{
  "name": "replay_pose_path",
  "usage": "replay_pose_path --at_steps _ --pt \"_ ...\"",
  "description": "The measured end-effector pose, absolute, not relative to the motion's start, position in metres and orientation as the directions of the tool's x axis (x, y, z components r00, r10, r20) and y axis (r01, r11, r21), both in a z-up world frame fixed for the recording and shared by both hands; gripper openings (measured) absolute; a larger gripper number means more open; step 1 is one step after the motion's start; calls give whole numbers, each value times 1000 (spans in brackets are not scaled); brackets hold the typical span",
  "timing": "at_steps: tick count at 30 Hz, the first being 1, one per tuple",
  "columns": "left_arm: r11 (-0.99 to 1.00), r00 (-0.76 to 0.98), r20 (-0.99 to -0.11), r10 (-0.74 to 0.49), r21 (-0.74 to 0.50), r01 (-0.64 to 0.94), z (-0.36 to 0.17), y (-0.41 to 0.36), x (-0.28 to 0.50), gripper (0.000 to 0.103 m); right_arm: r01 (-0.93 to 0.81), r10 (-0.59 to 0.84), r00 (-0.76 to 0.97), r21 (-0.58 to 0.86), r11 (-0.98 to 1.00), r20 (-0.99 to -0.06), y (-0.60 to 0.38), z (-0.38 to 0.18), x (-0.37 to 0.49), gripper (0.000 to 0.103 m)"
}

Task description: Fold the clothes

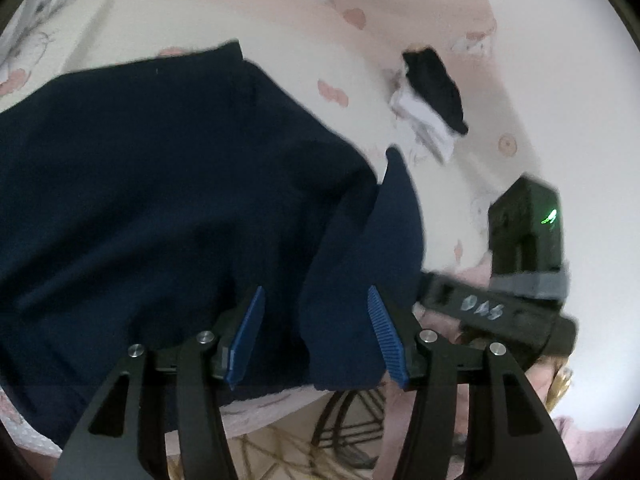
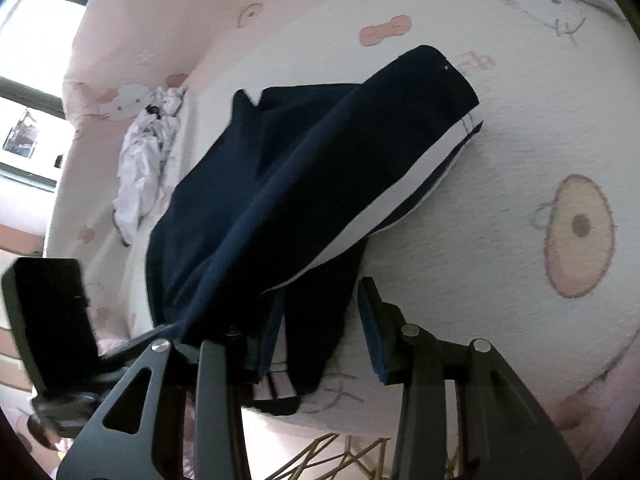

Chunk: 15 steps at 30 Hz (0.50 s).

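A dark navy garment [image 1: 160, 184] lies spread on the bed, one corner folded up near the bed's edge. My left gripper [image 1: 316, 292] hovers over that corner, its blue pads [image 1: 248, 332] well apart and pressing on nothing. In the right wrist view the same garment [image 2: 304, 168] shows a white stripe and is bunched and lifted toward me. My right gripper [image 2: 320, 296] stands partly open. Cloth drapes over its left finger and hangs between the jaws, clear of the right pad [image 2: 370, 328].
The bed wears a pink and white cartoon sheet [image 2: 500, 160]. A crumpled white garment [image 2: 144, 160] with a black piece [image 1: 436, 88] lies farther back. The black housing of the right hand's tool [image 1: 524, 240] sits beside the left gripper. Below the bed edge is a gold wire frame [image 1: 352, 428].
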State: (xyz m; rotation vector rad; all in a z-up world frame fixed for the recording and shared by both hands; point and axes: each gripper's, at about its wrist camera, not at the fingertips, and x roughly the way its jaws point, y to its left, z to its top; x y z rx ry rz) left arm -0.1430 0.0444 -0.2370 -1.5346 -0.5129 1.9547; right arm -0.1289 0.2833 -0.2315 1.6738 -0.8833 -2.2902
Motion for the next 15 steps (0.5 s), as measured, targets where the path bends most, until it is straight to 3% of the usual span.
replay_pose_path --at_steps 15 --pt "-661 -166 -653 738 -652 -371 -205 47 -135 60 -214 -472 -356 562 -799 -807 284 -237 -137 39"
